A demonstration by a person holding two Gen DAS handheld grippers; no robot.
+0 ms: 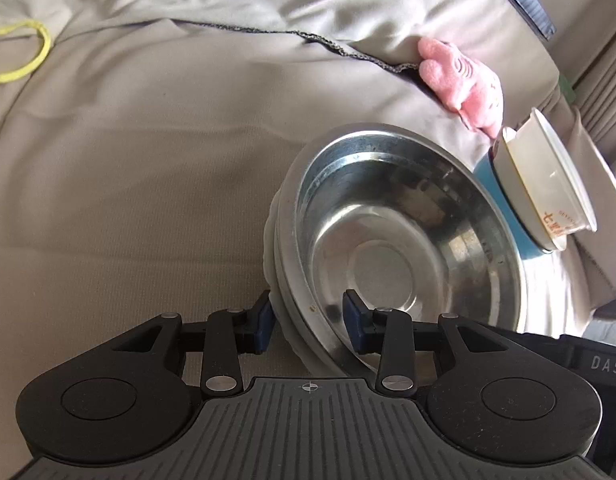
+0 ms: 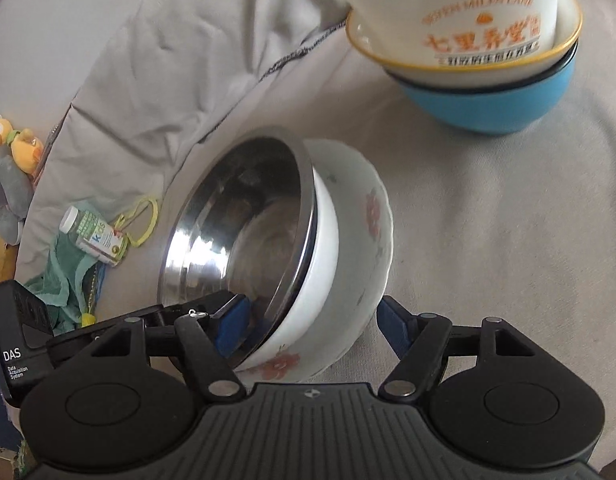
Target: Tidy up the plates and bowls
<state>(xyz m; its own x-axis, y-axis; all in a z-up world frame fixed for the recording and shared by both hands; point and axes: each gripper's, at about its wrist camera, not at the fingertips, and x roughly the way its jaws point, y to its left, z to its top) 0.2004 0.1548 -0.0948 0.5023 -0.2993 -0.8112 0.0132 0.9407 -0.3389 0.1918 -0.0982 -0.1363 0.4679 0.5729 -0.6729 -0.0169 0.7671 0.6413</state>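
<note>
My left claw (image 1: pixel 306 318) straddles the near rim of one steel bowl (image 1: pixel 391 240) nested in one white floral bowl (image 2: pixel 359 248) on the bed sheet (image 1: pixel 148 180), my right claw (image 2: pixel 311 320) spans both half-wide, and three more bowls (image 2: pixel 475 48) sit stacked just beyond.

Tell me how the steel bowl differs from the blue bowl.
The steel bowl is shiny bare metal; the blue bowl is matte blue. The steel bowl sits tilted inside a floral white bowl; the blue bowl stands upright at the bottom of its stack. The steel bowl is empty; the blue bowl holds other bowls. Both are nested in stacks.
</note>
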